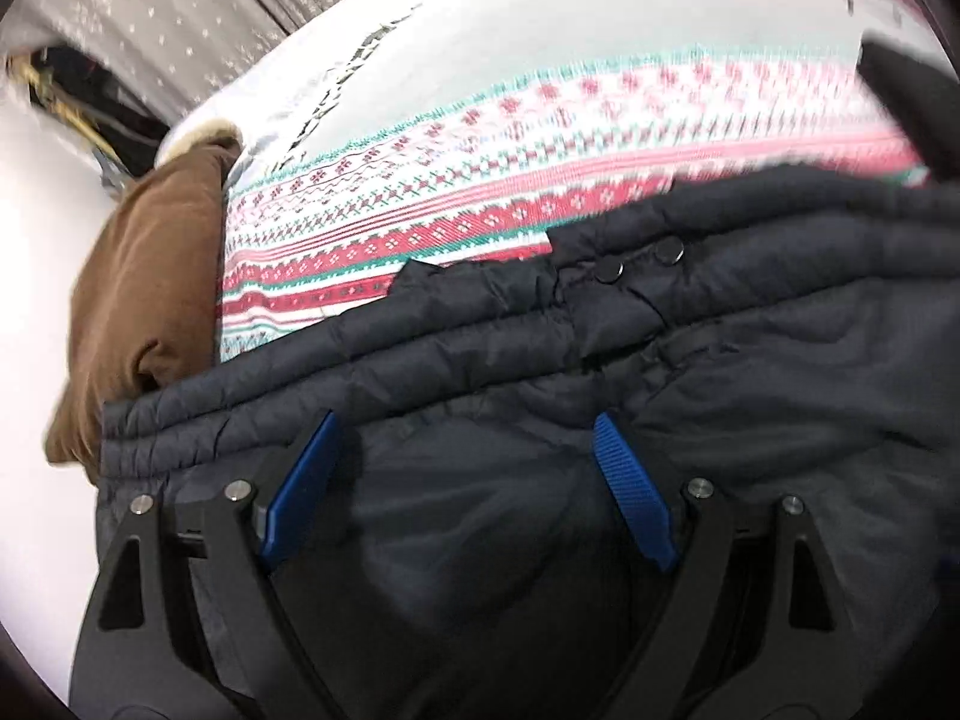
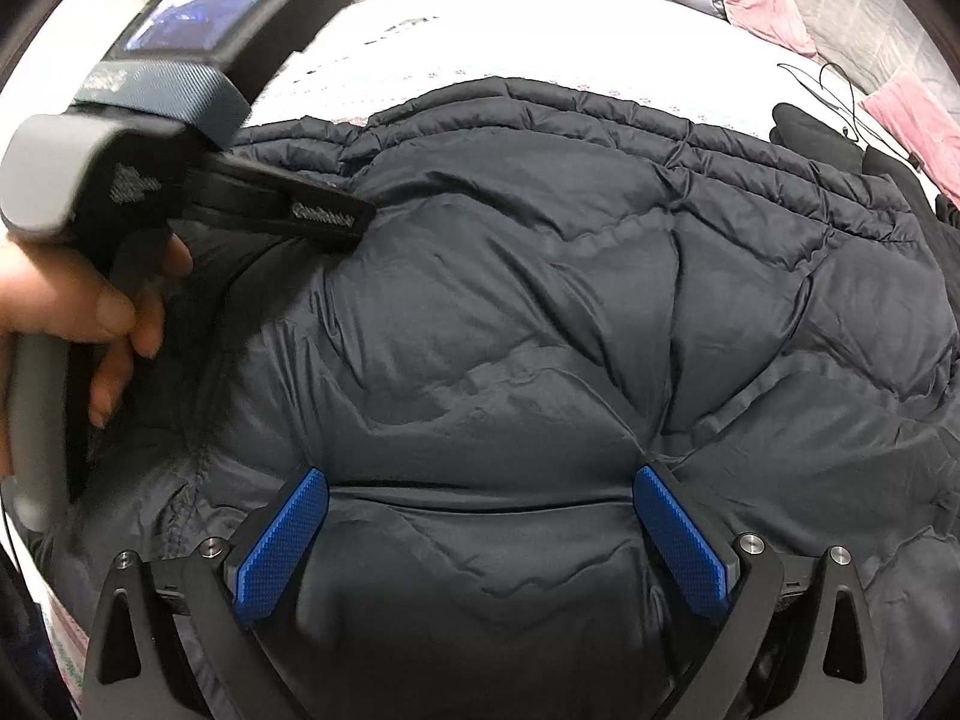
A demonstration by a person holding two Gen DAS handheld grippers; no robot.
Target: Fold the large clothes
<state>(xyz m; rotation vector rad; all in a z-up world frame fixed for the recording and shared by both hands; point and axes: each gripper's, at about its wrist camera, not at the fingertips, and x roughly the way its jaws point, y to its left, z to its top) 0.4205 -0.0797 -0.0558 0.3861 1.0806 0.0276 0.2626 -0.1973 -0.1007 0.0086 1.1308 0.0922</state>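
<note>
Dark quilted jacket (image 2: 540, 300) lies puffy and creased — both grippers' jaws spread, empty.

Bed (image 2: 480, 24) under a white patterned blanket (image 1: 480, 180), with dark quilted jacket (image 2: 510, 300) and brown garment (image 1: 144, 288).

The dark navy quilted puffer jacket (image 2: 540, 312) runs off the bottom and right edges of the right wrist view, hiding most of the bed beneath. In the left wrist view, the red, green and white patterned knit blanket (image 1: 456, 192) is motion-blurred, and the brown fabric garment (image 1: 144, 300) is partly tucked under the jacket.
</note>
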